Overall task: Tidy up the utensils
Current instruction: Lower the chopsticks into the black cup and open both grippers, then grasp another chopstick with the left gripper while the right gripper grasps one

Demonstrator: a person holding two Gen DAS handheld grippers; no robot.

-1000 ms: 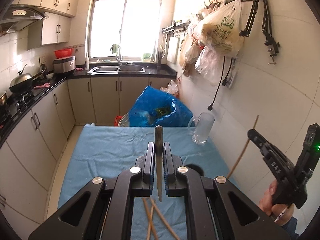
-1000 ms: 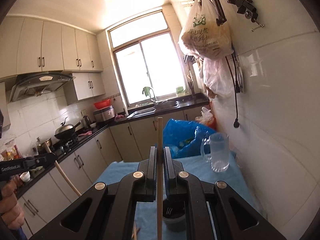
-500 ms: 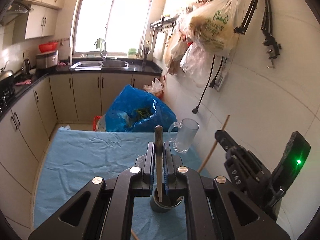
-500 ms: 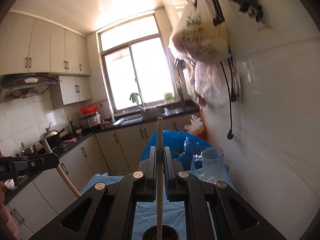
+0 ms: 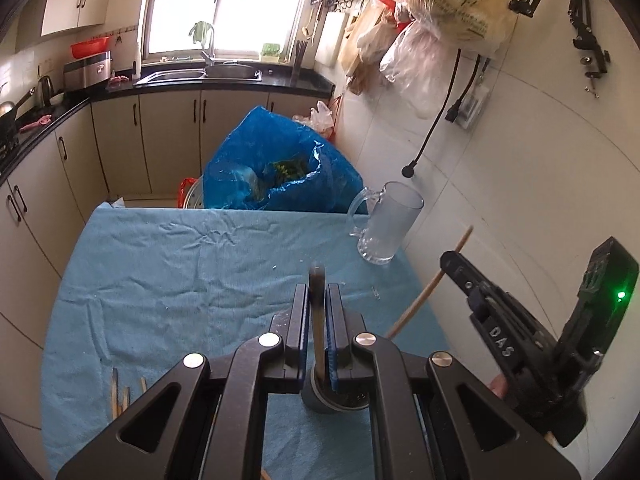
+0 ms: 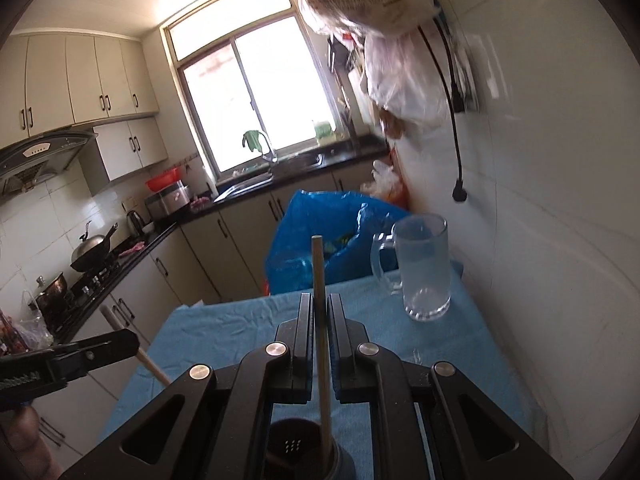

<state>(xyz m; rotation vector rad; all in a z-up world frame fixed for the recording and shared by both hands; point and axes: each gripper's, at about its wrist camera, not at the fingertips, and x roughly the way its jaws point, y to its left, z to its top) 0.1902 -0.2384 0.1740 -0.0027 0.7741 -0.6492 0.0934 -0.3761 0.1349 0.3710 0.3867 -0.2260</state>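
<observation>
A: What do the tongs hold?

B: The left gripper (image 5: 318, 336) is clamped on a dark-handled utensil (image 5: 317, 312), maybe a knife; its lower end is blurred. The right gripper (image 6: 319, 344) is clamped on one chopstick (image 6: 320, 320).

A: Where do they point?

B: Both stand almost upright. The long axis of each one runs through the jaws, with the lower end down at the dark holder cup (image 6: 298, 446) on the blue cloth (image 5: 180, 280). The tip of the chopstick seems to be just inside the rim.

A: How to do the step well?

B: I think it is best to keep each piece vertical over the opening, lower it slowly, and open the jaws only when the end is well inside. More chopsticks (image 5: 120, 394) lie on the cloth to the left.
</observation>
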